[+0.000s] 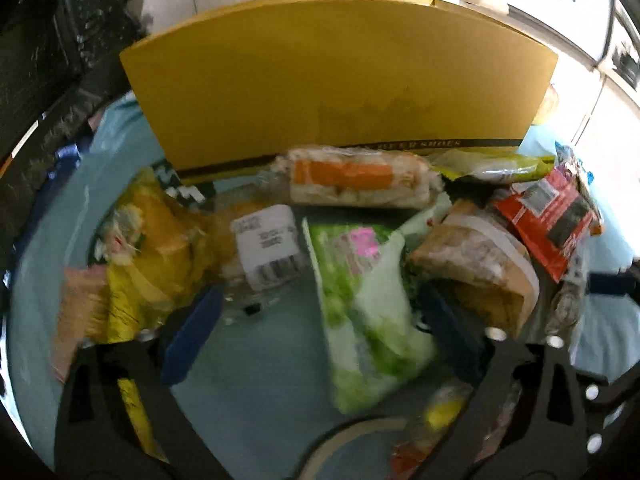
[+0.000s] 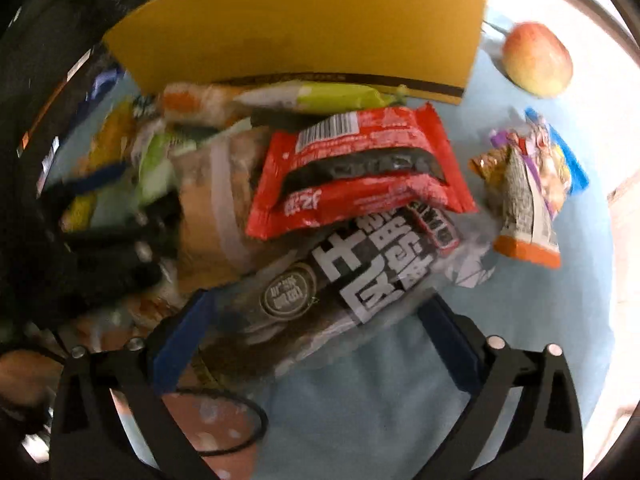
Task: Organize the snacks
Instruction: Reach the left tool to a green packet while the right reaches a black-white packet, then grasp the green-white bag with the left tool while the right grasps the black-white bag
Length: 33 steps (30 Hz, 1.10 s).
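A heap of snack packets lies on a light blue cloth (image 1: 260, 380) in front of an upright yellow box (image 1: 336, 80). My left gripper (image 1: 320, 332) hangs low over the heap with its jaws wide. A green and white packet (image 1: 360, 312) lies between its fingers, and the left pad stands clear of it. My right gripper (image 2: 316, 344) is open over a dark packet with white characters (image 2: 320, 300); its right pad is apart from the packet. A red packet (image 2: 360, 168) rests on the dark one's far end.
The heap also holds a roll with an orange label (image 1: 352, 180), a yellow packet (image 1: 160, 248), a barcoded clear packet (image 1: 268, 248) and wrapped brown bread (image 1: 476, 272). An apple (image 2: 536, 60) and small packets (image 2: 528, 184) lie to the right. A black cable (image 2: 224, 420) loops nearby.
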### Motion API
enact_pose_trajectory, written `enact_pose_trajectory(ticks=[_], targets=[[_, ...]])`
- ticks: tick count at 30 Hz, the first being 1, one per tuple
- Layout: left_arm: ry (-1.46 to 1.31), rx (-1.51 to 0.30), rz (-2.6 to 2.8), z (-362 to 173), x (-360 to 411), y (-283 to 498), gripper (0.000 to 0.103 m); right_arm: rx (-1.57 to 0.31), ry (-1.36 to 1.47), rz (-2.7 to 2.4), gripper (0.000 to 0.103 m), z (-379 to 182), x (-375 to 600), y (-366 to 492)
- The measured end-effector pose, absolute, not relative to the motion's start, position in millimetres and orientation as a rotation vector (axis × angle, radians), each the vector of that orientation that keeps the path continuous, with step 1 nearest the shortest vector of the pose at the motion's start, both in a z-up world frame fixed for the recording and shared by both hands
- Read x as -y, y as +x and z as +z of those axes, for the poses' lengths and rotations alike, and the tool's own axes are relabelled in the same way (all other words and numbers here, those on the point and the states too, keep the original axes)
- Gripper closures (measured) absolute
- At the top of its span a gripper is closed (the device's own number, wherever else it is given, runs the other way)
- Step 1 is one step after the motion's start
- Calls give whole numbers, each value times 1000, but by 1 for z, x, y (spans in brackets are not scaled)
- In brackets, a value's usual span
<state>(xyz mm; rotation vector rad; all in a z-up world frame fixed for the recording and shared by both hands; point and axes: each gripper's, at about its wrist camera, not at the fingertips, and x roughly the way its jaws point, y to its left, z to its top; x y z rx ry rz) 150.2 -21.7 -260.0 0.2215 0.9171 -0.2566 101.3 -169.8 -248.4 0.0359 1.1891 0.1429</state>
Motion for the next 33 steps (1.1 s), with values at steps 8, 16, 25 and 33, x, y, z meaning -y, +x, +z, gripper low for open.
enact_pose_trajectory(ticks=[8, 16, 25, 33], targets=[[216, -907, -323, -249, -25, 132, 65, -1204, 42, 147, 62, -239, 206, 87], [263, -868, -304, -252, -12, 125, 17, -1214, -83, 182, 22, -247, 180, 79], [235, -912, -330, -256, -10, 138, 75, -1205, -22, 78, 33, -255, 181, 81], [154, -898, -407, -239, -22, 111, 83, -1171, 91, 139, 75, -232, 205, 73]])
